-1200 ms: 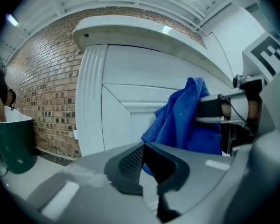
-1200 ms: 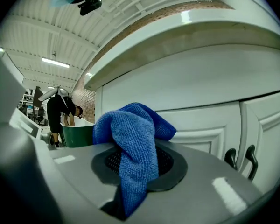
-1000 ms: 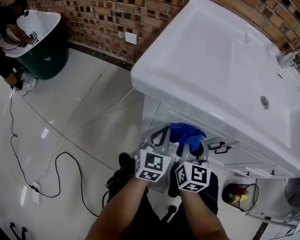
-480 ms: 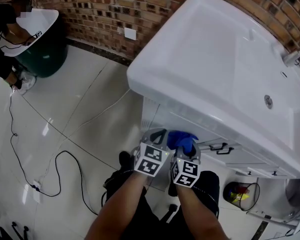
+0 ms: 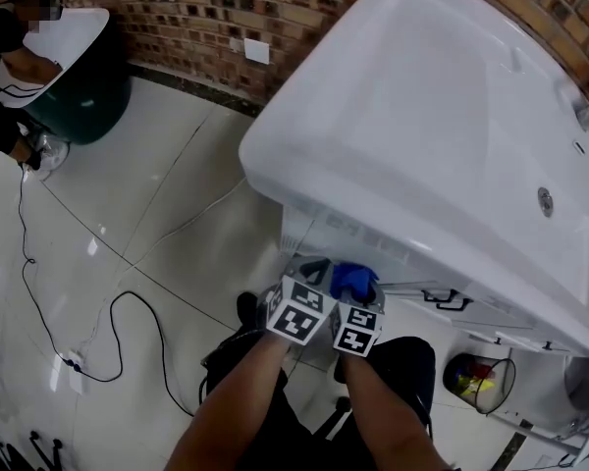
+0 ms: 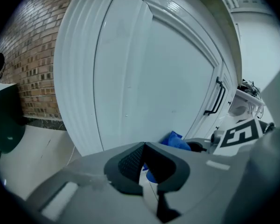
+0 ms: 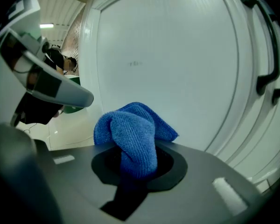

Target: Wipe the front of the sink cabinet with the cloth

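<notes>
Blue terry cloth (image 7: 133,134) stands bunched in the right tool (image 7: 133,167), whose jaws are clamped on its lower end. Its long axis runs out along the jaws, and the free folds point at the white door of the sink cabinet (image 7: 177,64). Whether the folds touch the door cannot be told. The left tool (image 6: 143,164) sits just beside it, jaws together with nothing between them. In the head view the sink (image 5: 422,135) overhangs and hides most of the cabinet front. The cloth's held end is buried between the jaws.
</notes>
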Tool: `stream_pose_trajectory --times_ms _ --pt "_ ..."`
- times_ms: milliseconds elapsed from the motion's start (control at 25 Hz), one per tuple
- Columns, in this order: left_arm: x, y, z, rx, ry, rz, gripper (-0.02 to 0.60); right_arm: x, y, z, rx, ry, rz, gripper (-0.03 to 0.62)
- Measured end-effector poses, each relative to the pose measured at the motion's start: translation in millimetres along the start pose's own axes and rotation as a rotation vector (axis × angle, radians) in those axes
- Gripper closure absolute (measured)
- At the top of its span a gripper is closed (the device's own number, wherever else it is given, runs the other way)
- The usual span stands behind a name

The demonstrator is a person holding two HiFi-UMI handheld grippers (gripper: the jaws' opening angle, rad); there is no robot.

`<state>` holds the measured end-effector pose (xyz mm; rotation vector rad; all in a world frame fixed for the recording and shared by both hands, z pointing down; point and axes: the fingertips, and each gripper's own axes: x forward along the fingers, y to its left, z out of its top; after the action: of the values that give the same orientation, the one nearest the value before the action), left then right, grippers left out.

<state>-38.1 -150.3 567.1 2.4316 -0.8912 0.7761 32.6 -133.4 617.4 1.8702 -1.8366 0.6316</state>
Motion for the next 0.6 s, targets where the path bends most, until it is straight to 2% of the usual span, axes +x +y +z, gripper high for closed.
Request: stream_pose_trajectory --times_ms 360,600 --pt "1.5 2.1 -5.8 0.007 0.025 -0.030 0.575 32.5 8.0 -37.7 -0.027 0.122 0.002 0.516" --pt "-0.2 -0.6 5.4 0.015 -0.014 -0.038 0.575 20.1 14.7 -29.0 -0.031 0.099 0.030 0.516"
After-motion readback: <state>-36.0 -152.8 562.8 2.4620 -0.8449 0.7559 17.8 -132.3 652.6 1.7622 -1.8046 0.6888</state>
